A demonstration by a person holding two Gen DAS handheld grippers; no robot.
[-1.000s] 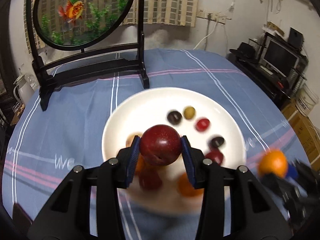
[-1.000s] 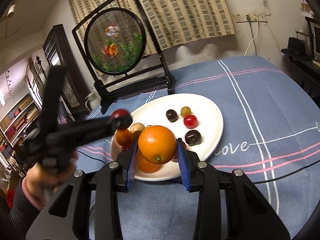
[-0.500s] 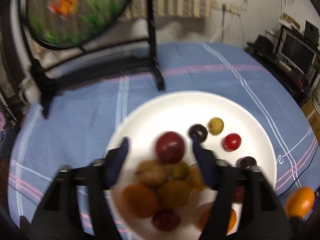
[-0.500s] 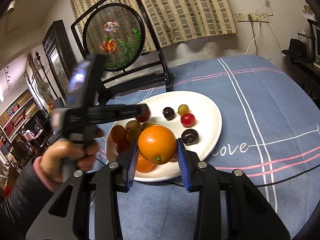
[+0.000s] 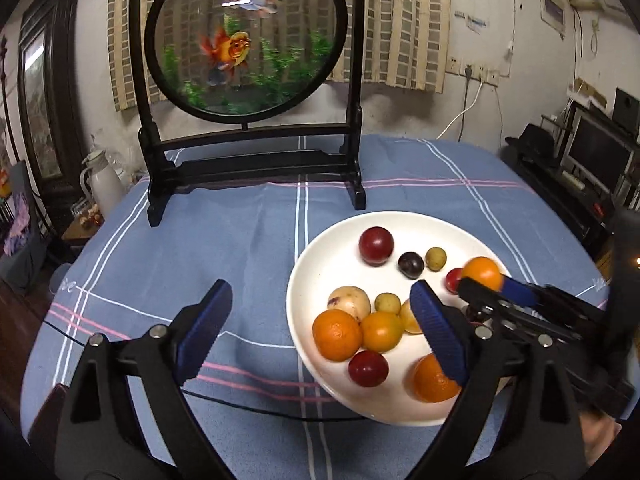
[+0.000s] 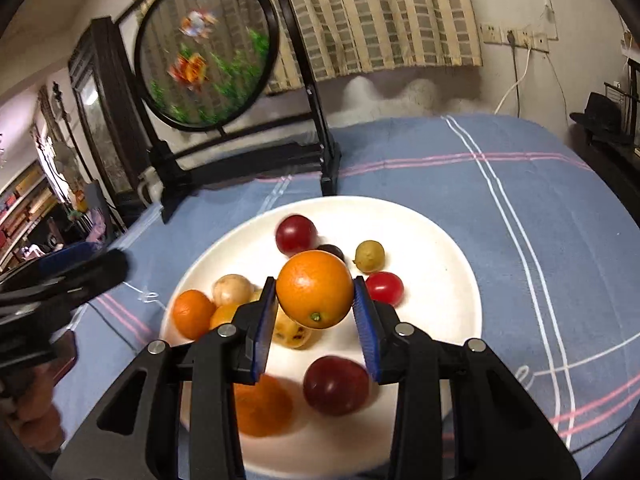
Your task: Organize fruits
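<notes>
Orange (image 6: 315, 289) clamped mid-girth in right gripper (image 6: 315, 312), held over plate (image 6: 448, 240). Left gripper (image 5: 320, 330) spread wide, empty, beside plate. Fruit likely firm, round, waxy: may roll; grip across widest part, light squeeze.

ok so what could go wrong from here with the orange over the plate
The right gripper holds the orange above a crowded white plate; released here, it may land on the yellowish fruit below and roll away. The open left gripper sits close, with one finger over the plate, so the two could collide.
</notes>
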